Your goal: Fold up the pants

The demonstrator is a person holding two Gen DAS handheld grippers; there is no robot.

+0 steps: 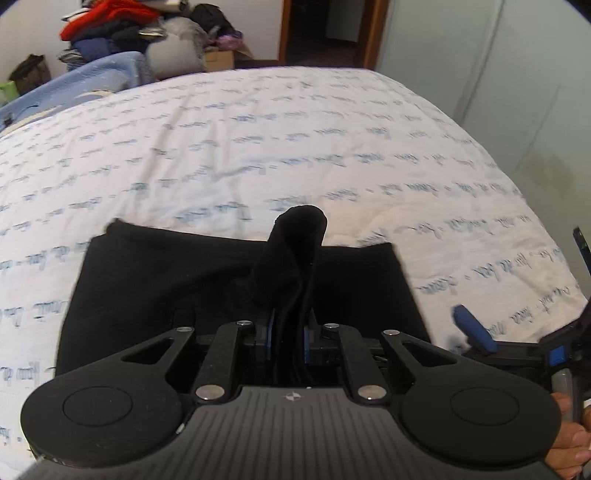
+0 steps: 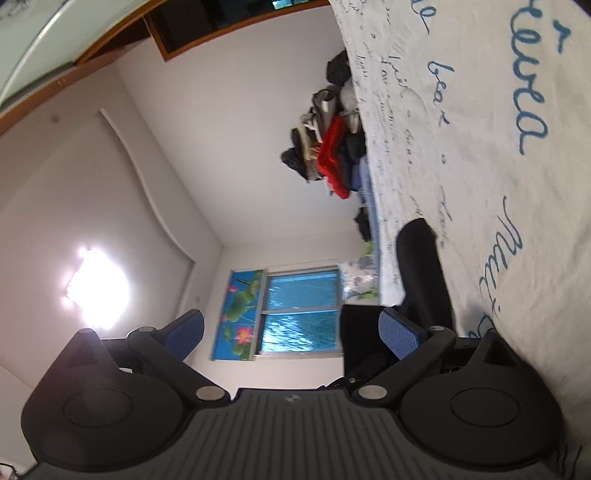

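Observation:
Black pants [image 1: 147,280] lie folded on the white bedspread with blue script [image 1: 258,140], close to the bed's near edge. My left gripper [image 1: 287,332] is shut on a bunched fold of the pants [image 1: 295,240], which rises in a dark roll beyond the blue pads. In the right wrist view, which is rolled sideways, my right gripper [image 2: 291,332] stands open with nothing between its fingers. Its lower pad [image 2: 400,334] is next to the black pants [image 2: 424,273]. That right gripper also shows at the left view's right edge as a blue finger [image 1: 474,328], with a hand [image 1: 569,435] behind it.
A pile of clothes [image 1: 110,29] and a blue blanket [image 1: 92,74] sit beyond the bed's far left corner. A dark doorway [image 1: 325,29] is behind the bed and a pale wardrobe [image 1: 480,74] stands to the right. A window [image 2: 303,310] and a ceiling light [image 2: 96,288] show in the right view.

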